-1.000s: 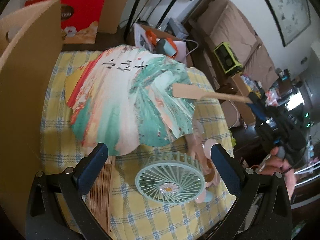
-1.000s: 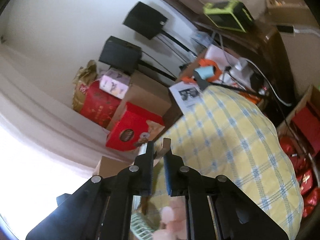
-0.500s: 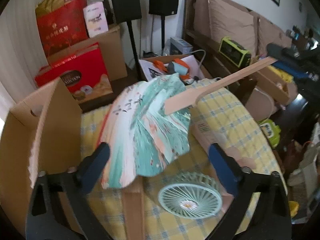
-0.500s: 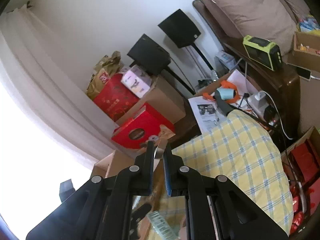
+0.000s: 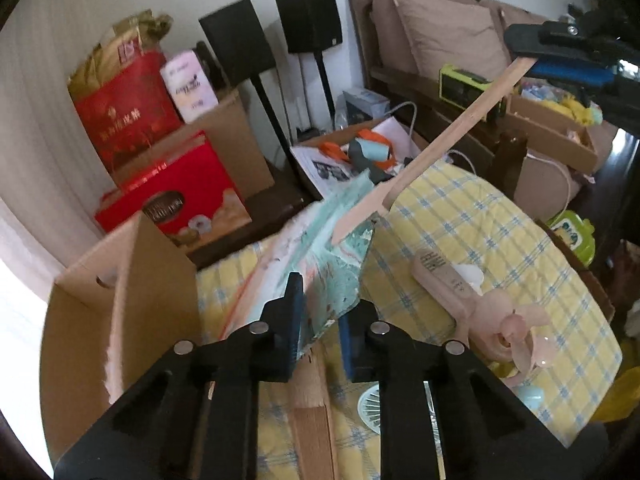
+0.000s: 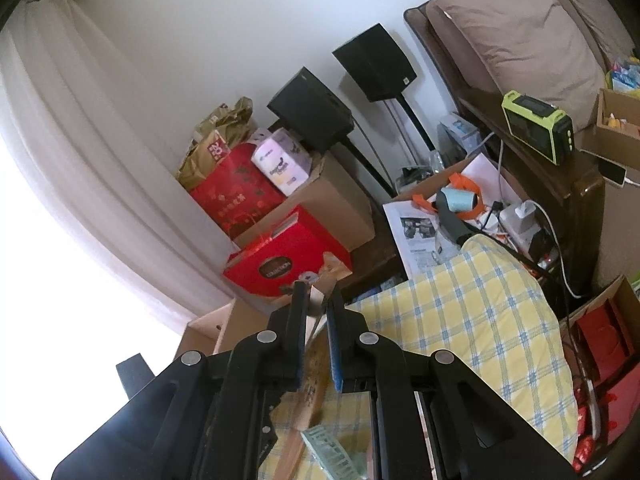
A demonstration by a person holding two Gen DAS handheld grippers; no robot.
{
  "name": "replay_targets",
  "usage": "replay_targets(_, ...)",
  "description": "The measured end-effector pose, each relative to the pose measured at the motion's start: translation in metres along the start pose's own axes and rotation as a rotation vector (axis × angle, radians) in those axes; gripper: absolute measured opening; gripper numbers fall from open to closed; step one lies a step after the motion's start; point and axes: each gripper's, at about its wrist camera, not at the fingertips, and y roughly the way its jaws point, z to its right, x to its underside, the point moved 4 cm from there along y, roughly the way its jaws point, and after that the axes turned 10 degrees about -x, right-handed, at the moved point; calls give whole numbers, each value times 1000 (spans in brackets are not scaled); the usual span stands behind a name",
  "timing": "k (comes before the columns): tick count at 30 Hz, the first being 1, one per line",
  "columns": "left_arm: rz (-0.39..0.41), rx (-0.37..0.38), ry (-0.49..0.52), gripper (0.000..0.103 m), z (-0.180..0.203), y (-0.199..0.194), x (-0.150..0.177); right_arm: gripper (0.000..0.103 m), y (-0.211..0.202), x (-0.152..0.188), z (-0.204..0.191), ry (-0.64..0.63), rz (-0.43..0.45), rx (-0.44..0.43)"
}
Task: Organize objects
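Observation:
A painted paper fan (image 5: 320,256), green, white and orange, is tilted up on edge over the yellow checked table (image 5: 472,224). Its long wooden handle (image 5: 448,148) runs up to the right into my right gripper (image 5: 532,62), which is shut on its end. In the right wrist view the handle tip (image 6: 317,304) shows between the fingers of the right gripper (image 6: 318,304). My left gripper (image 5: 320,312) has narrowed around the fan's lower edge; I cannot tell if it presses it. A pink handheld fan (image 5: 480,308) and a small green fan (image 5: 372,404) lie on the table.
An open cardboard box (image 5: 120,304) stands at the table's left. A wooden slat (image 5: 312,412) lies under the left gripper. Red gift boxes (image 5: 176,204), speakers (image 5: 312,20) and a cluttered box (image 5: 360,152) stand behind; a sofa (image 5: 448,40) is at the right.
The fan has been tipped from nearly flat to steeply on edge as the right gripper lifted the handle. The left gripper's fingers have closed in from wide open around the fan's lower edge.

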Motion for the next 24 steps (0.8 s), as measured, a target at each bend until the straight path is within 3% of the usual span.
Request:
replay_targets(11,90,36,53,11,-1,-44,-11,9,-25,-21,-32,-48,21,-36)
replay_targets(15,108,74,56,9,-6,-63,-19,9,-26,-35,-57,-84,-20,-48)
replay_targets(18,124,106,57,6,-10,-79,-24,15,-17,-40,-78,-120,-86,-52)
replay_targets(20,135,122,56,3,-14,-91,-27,33,-13,-41,-89,-148,-104,-39)
replay_targets(24,139,166,19,2,-25,-106,-32,36,-13,-36,-101,-176,-114,-57)
